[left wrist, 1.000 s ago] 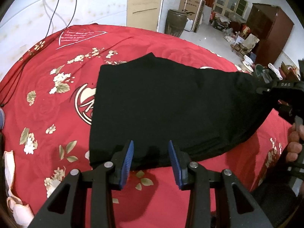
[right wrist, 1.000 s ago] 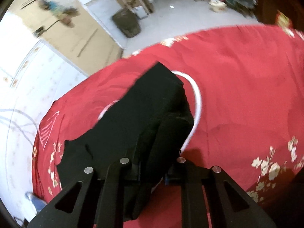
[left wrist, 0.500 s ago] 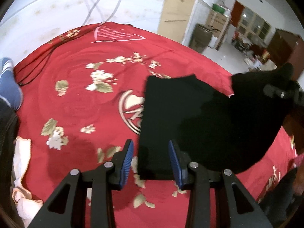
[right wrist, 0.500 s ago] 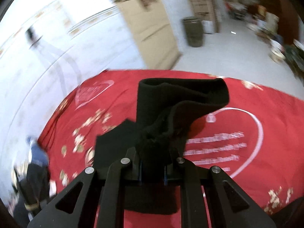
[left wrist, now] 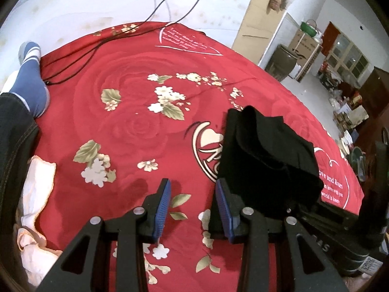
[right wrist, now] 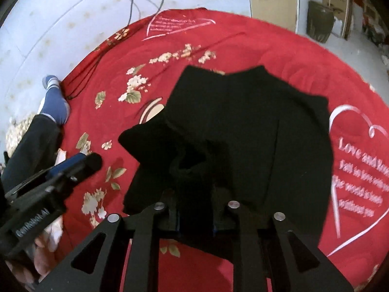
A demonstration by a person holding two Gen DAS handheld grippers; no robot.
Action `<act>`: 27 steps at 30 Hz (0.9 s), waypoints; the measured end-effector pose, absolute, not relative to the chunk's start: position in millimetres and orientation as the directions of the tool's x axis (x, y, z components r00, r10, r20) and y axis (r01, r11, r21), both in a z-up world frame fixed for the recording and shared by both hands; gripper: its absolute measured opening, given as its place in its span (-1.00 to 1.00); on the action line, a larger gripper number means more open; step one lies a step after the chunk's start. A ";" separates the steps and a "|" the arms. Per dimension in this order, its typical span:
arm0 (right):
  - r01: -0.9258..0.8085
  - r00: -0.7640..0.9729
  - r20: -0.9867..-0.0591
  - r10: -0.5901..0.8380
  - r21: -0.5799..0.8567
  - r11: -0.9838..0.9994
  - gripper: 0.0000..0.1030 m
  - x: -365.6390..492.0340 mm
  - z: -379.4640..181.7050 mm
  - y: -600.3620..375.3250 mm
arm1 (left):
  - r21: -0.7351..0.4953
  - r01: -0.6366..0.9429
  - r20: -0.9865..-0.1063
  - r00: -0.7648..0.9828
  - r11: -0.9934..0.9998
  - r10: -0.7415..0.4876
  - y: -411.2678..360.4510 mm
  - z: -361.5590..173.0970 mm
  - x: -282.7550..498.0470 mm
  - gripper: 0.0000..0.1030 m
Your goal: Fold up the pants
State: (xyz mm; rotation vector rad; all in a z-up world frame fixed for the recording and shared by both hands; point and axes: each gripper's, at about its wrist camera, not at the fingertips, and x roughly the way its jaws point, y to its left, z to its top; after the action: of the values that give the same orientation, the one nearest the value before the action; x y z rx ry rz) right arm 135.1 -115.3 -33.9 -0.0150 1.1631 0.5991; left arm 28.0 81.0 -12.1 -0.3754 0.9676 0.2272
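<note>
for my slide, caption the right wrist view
Right claw opening around bunched black fabric pants folded over on a red floral bedspread.

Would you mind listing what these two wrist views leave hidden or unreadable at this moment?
- Right gripper pads, right wrist view: black folded pants cover them, so contact is unclear while the jaws are opening.
- Heart lettering on the red floral bedspread, right wrist view: cut off by the right edge.
- Right gripper, left wrist view: fingertips buried under the pants.

Pants (right wrist: 255, 131) folded leftward by right claw (right wrist: 194, 209), jaws opening
</note>
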 end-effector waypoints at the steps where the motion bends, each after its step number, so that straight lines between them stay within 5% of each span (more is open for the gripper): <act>1: -0.446 0.255 -0.853 0.455 0.314 0.838 -0.47 134.7 -33.3 -116.7 | -0.210 -0.357 -0.834 0.552 0.910 0.024 82.5 -11.8 28.0 -0.21; 8: -0.480 0.195 -0.764 0.615 0.472 0.739 0.10 126.3 -18.9 -118.4 | -0.204 -0.371 -0.830 0.556 0.906 0.041 88.0 -9.9 26.1 -0.21; 16: -0.438 0.311 -0.698 0.645 0.497 0.749 0.10 124.8 -2.1 -161.3 | -0.220 -0.315 -0.816 0.578 0.923 0.003 76.0 -7.5 27.8 -0.21; 18: -0.387 0.337 -0.759 0.557 0.428 0.817 0.01 128.8 -12.6 -176.4 | -0.237 -0.276 -0.802 0.597 0.931 -0.027 67.4 -4.7 29.2 -0.21; 20: -0.344 0.311 -0.789 0.530 0.426 0.837 -0.40 134.1 -26.4 -185.0 | -0.255 -0.226 -0.788 0.612 0.940 -0.067 56.2 -2.5 31.7 -0.21; 21: -0.323 0.297 -0.811 0.503 0.411 0.853 -0.45 134.9 -34.6 -187.3 | -0.259 -0.198 -0.783 0.615 0.945 -0.086 49.5 -2.1 32.9 -0.21; 27: -0.389 0.156 -0.769 0.619 0.529 0.755 -0.46 134.3 -40.1 -182.4 | -0.234 -0.101 -0.785 0.606 0.967 -0.127 22.0 -5.7 36.5 -0.21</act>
State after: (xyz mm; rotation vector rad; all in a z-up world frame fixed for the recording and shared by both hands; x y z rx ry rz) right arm 134.3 -182.4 -40.1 0.2262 1.2151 0.7303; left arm 36.5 22.0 -5.7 -0.2670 0.9223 -0.0154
